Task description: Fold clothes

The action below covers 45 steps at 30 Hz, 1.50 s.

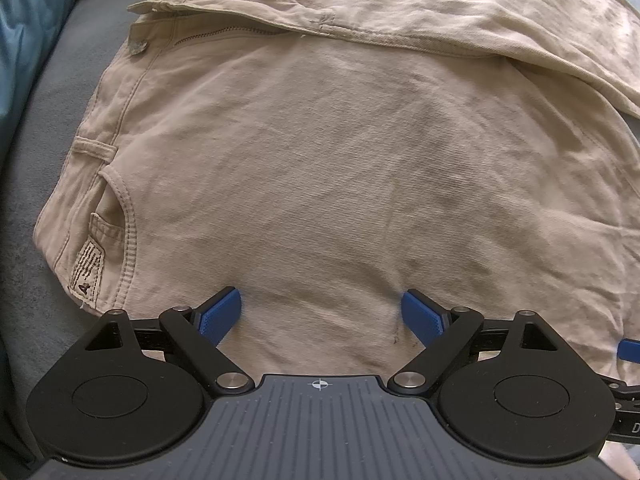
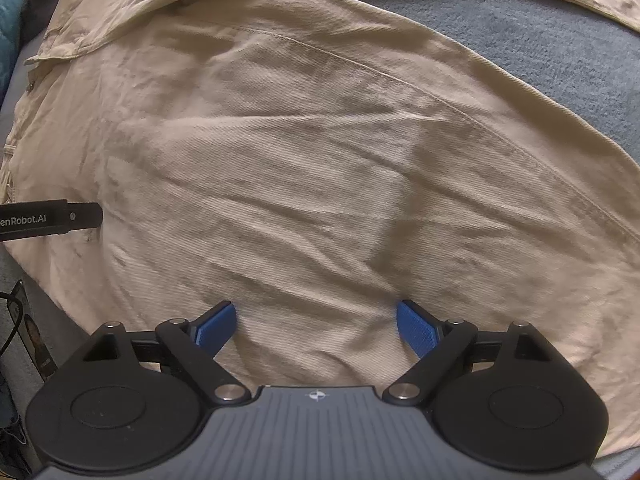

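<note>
Beige trousers (image 1: 340, 168) lie spread on a blue-grey padded surface (image 1: 52, 152). In the left wrist view the waistband with a metal button (image 1: 139, 46), a belt loop, a front pocket and a sewn label (image 1: 87, 270) sit at the left. One part of the trousers is folded over along the top. My left gripper (image 1: 322, 314) points down over the fabric, open, with only flat cloth between its blue pads (image 1: 222, 312). In the right wrist view a trouser leg (image 2: 320, 168) fills the frame. My right gripper (image 2: 316, 326) hangs open over it, gripping nothing.
Teal cloth (image 1: 28, 28) lies beyond the trousers at the far left. Bare blue-grey surface (image 2: 540, 44) shows at the upper right between the two legs. The left gripper's black body (image 2: 48, 219) juts in from the left edge. A printed card and a cable (image 2: 24, 320) lie at the lower left.
</note>
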Available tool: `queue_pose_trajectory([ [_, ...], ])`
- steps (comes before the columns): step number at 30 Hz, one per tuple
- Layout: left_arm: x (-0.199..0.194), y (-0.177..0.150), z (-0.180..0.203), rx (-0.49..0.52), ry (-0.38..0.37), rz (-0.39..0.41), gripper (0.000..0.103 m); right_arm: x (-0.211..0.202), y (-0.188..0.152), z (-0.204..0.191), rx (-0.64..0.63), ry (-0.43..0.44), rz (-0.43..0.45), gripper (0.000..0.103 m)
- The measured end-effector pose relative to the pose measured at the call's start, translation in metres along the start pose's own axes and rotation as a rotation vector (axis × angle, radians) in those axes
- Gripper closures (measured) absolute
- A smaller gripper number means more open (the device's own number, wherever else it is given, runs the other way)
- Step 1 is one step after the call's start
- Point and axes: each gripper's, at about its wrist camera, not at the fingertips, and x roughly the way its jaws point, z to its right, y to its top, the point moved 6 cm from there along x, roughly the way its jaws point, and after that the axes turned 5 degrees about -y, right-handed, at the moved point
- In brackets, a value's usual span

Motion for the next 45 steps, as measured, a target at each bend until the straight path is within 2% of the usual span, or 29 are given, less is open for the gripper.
queue_pose_trajectory([
  [10,0.003,0.000,0.000,0.001,0.001,0.002,0.012,-0.007,-0.023,-0.027,-0.009,0.002,0.000,0.013],
  [16,0.004,-0.001,0.000,0.001,-0.003,0.004,0.012,-0.008,0.010,-0.013,-0.014,0.000,-0.003,0.013],
  [38,0.008,0.002,0.005,0.002,-0.002,0.011,0.010,-0.019,-0.009,-0.036,-0.052,-0.006,0.002,0.008],
  [43,0.008,0.003,0.008,0.001,0.000,0.010,0.010,-0.031,-0.014,-0.041,-0.042,-0.005,0.025,0.014],
  [45,0.009,0.003,0.009,0.002,0.000,0.011,0.010,-0.038,-0.014,-0.045,-0.050,0.002,0.052,0.022],
])
